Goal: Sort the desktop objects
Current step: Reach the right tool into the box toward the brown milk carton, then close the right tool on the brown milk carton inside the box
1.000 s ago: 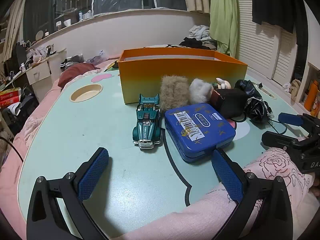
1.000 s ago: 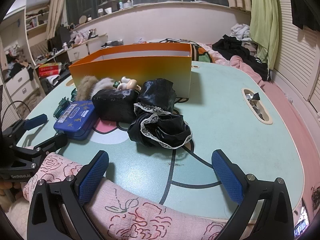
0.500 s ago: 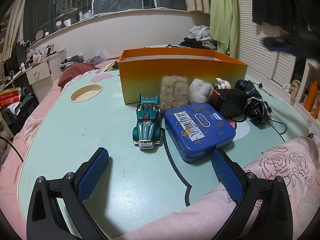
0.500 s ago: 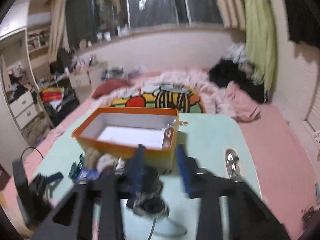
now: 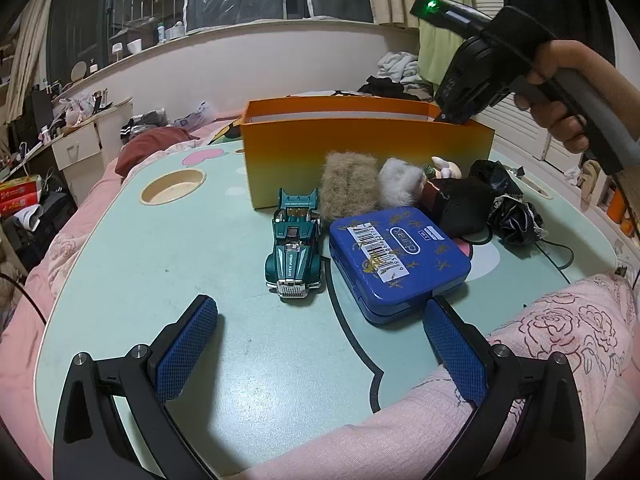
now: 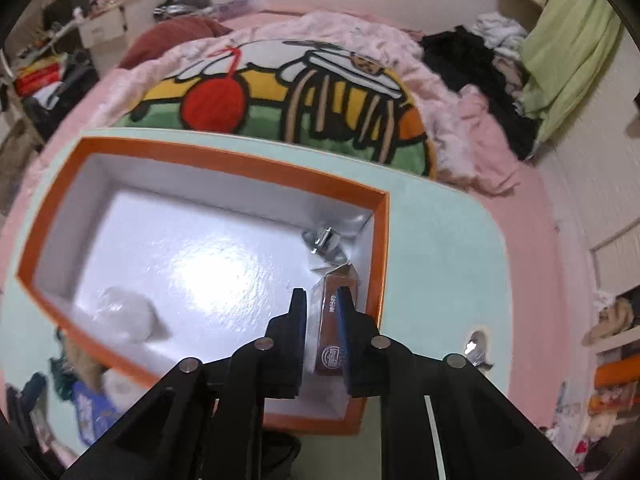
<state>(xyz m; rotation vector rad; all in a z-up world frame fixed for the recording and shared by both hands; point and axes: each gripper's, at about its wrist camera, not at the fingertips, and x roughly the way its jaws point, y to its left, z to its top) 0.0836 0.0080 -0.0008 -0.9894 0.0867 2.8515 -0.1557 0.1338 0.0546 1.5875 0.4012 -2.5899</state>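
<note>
From the left wrist view, the left gripper point(image 5: 320, 336) rests low over the table point(image 5: 160, 248) with its jaws spread wide and nothing between them, just short of the green toy car point(image 5: 295, 253) and the blue tin point(image 5: 396, 258), both in front of the orange box point(image 5: 360, 148). From the right wrist view, the right gripper point(image 6: 322, 304) reaches down into the orange box point(image 6: 382, 248), its 2 jaws clamped on a small brown carton point(image 6: 331, 320) at the box's right wall, with a metal clip point(image 6: 324, 240) just beyond it.
</note>
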